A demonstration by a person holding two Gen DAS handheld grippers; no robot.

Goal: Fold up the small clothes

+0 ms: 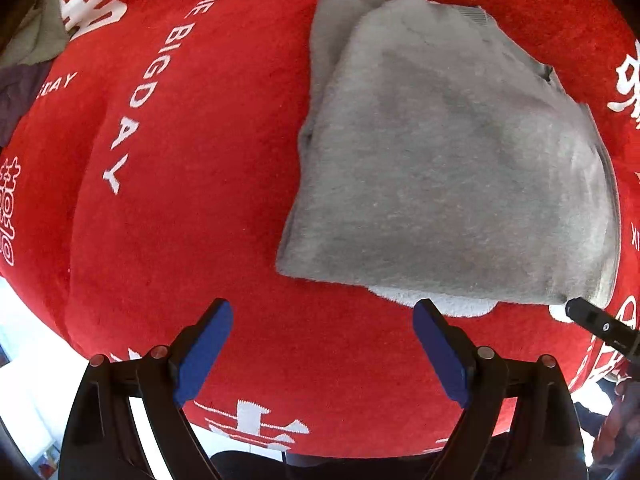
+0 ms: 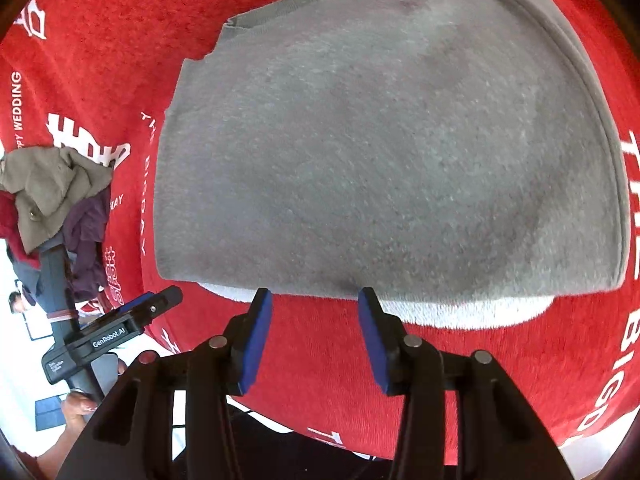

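A grey fleece garment (image 1: 452, 168) (image 2: 380, 160) lies folded flat on a red cloth, with a strip of its pale inner side showing along the near edge. My left gripper (image 1: 323, 305) hangs open and wide above bare red cloth, just off the garment's near left corner, with nothing between its blue pads. In the right wrist view, my right gripper (image 2: 314, 292) is open, its fingertips at the garment's near edge and only cloth showing in the gap. One black finger of the right gripper (image 1: 576, 308) shows at the garment's near right corner. The left gripper (image 2: 132, 320) appears at lower left.
The red cloth (image 1: 200, 200) (image 2: 320, 360) with white lettering covers the table; its near edge runs just below both grippers. A heap of loose clothes (image 2: 56, 200) (image 1: 36, 40), olive, purple and dark red, lies at the far left. A hand (image 2: 76, 404) holds the left gripper's handle.
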